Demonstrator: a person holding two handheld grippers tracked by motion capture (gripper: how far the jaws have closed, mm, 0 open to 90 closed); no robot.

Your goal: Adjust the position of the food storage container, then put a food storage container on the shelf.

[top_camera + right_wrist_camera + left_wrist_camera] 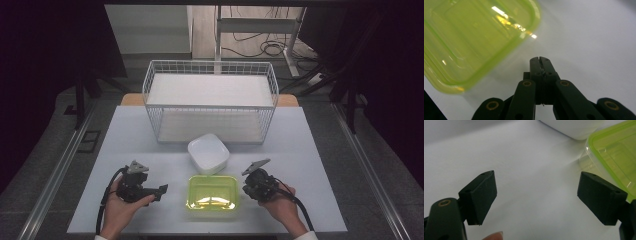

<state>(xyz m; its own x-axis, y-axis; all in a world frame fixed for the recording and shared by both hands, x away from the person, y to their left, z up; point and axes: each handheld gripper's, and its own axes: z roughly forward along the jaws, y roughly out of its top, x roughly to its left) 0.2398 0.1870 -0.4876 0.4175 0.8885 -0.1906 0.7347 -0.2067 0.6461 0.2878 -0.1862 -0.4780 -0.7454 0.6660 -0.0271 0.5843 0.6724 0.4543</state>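
Both grippers, the left gripper [161,191] and the right gripper [540,60], were matte black with blocky rubber pads [482,195], brass-ringed pivot screws, grey three-cornered top plates and trailing black cables.

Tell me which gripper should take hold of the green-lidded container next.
Left, probably. The left gripper has its jaws wide open and aimed at the green-lidded container, whose edge sits beside one pad. The right gripper is shut with nothing between its jaws, so it would have to open first.

The high view looks forward and down over the table [300,150]. Both gripper views sit close above it, sharing the green-lidded container [616,152] between them.
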